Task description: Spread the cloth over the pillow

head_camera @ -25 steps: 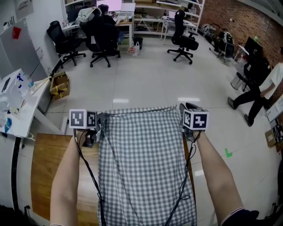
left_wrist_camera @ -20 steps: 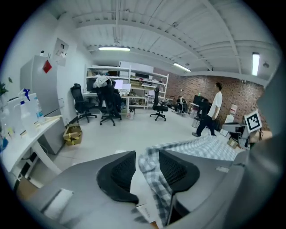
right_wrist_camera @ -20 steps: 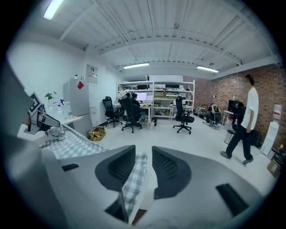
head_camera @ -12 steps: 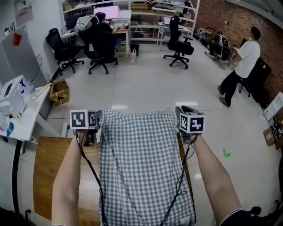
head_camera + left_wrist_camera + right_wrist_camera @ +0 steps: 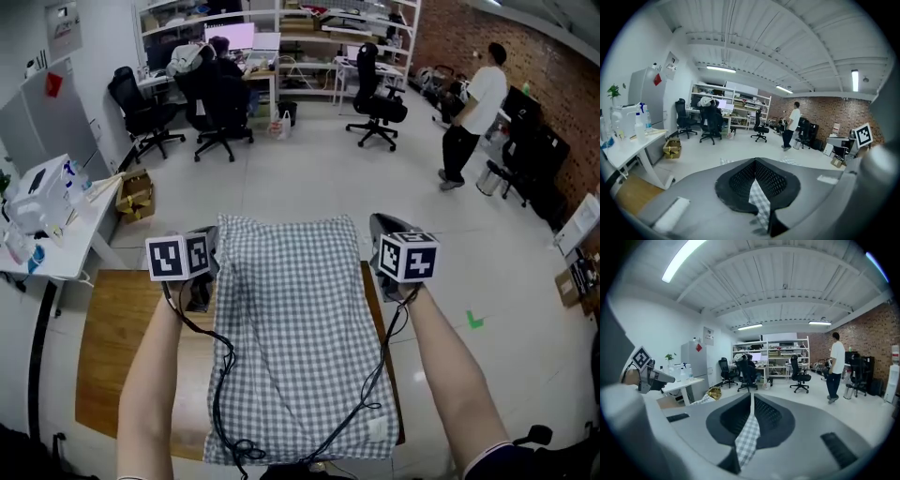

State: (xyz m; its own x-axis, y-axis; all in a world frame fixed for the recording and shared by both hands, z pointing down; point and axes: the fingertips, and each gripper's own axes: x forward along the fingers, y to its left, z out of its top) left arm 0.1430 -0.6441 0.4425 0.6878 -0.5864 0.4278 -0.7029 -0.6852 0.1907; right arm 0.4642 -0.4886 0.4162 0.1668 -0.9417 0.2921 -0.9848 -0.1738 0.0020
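Left gripper (image 5: 212, 251): jaws have just been closing and now sit pressed together, pads pinching the far-left corner of the checked cloth (image 5: 291, 328). A strip of gingham (image 5: 758, 201) shows between them in the left gripper view.
Right gripper (image 5: 375, 234): same story, jaws just closed and clamped on the far-right corner (check pattern wedged right in the gap (image 5: 747, 437)).
Cloth: its far edge is stretched between the 2 grippers, and the rest runs back toward the person over the wooden table (image 5: 112, 347).
Cables (image 5: 220, 394): 2 black leads trail across the cloth.
Background: a person in a white top (image 5: 473, 103) stands near the brick wall.
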